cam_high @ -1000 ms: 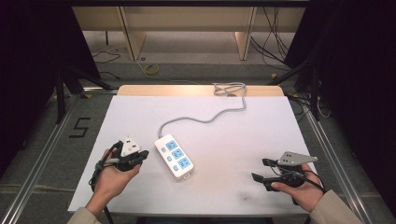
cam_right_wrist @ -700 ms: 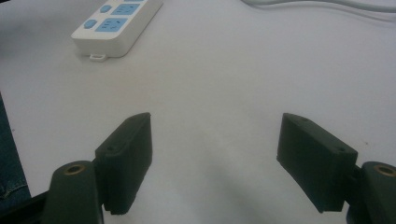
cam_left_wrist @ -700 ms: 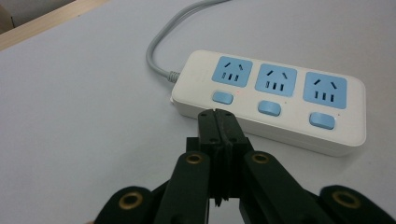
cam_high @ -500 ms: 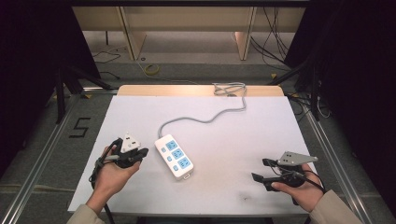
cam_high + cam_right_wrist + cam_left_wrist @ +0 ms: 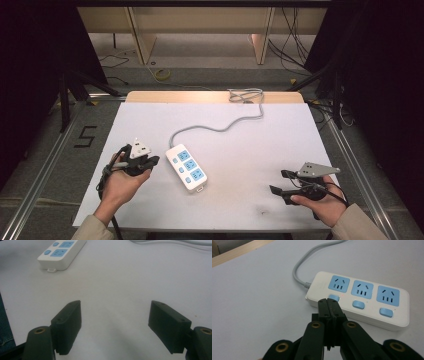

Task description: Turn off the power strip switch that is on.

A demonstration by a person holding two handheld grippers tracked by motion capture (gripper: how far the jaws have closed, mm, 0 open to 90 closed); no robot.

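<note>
1. The table (image 5: pixel 240 125) carries a white sheet on which both hands rest; it stretches ahead of and between the two pairs of tongs.
2. One power strip (image 5: pixel 186 166) lies on the sheet, just right of the left tongs and well left of the right tongs. Its one grey cable (image 5: pixel 220 126) runs away from both toward the table's far edge.
3. The left hand (image 5: pixel 119 186) comes in from the near edge, forearm angled inward, and holds the left tongs (image 5: pixel 152 161) low over the sheet, pointing at the strip. In the left gripper view these tongs (image 5: pixel 328 305) are clenched, pads pressed together with nothing between, tips just before the strip's near side by the first switch.
4. The right hand (image 5: pixel 320 202) rests near the right front corner, its right tongs (image 5: pixel 281 182) pointing left toward the strip. In the right gripper view the tongs (image 5: pixel 115 315) are released, jaws wide apart over bare sheet, with the strip (image 5: pixel 63 252) farther ahead to the left.
5. The strip bears three blue sockets (image 5: pixel 361 289).
6. It also has three blue switches (image 5: pixel 358 304), one below each socket.
</note>
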